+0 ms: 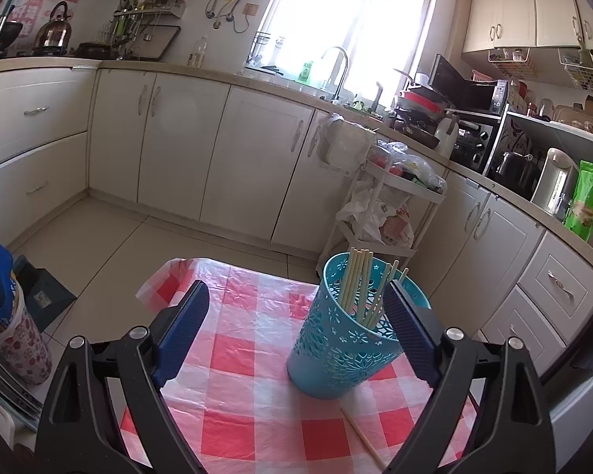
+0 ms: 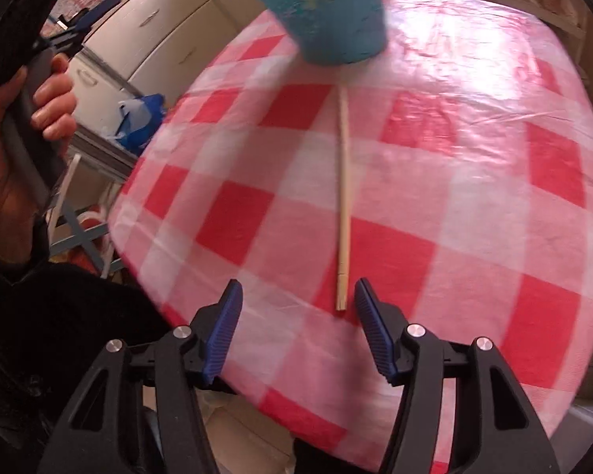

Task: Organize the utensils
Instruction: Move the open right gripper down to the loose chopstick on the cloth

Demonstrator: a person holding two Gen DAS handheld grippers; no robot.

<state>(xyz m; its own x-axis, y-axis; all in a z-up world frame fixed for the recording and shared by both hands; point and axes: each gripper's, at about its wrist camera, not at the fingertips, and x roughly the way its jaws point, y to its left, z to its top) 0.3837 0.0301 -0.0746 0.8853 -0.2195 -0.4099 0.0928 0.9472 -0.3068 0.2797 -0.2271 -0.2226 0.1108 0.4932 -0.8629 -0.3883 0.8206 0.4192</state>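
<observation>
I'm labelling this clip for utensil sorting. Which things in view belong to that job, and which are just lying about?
Job:
- loose pale wooden chopstick on the red-checked plastic tablecloth
- perforated turquoise plastic holder with chopsticks inside
- open right tool

Lying about:
- steel kettle
- green packet
- white trolley

Checked table (image 2: pixel 474 197): blue holder (image 1: pixel 336 339), loose chopstick (image 2: pixel 342 197).

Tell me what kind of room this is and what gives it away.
A home kitchen, most likely. Cream cabinets run under a counter with a sink faucet by the window, a kettle sits on the stove, and a toaster oven stands on the counter. The work happens on a checkered tablecloth.
</observation>
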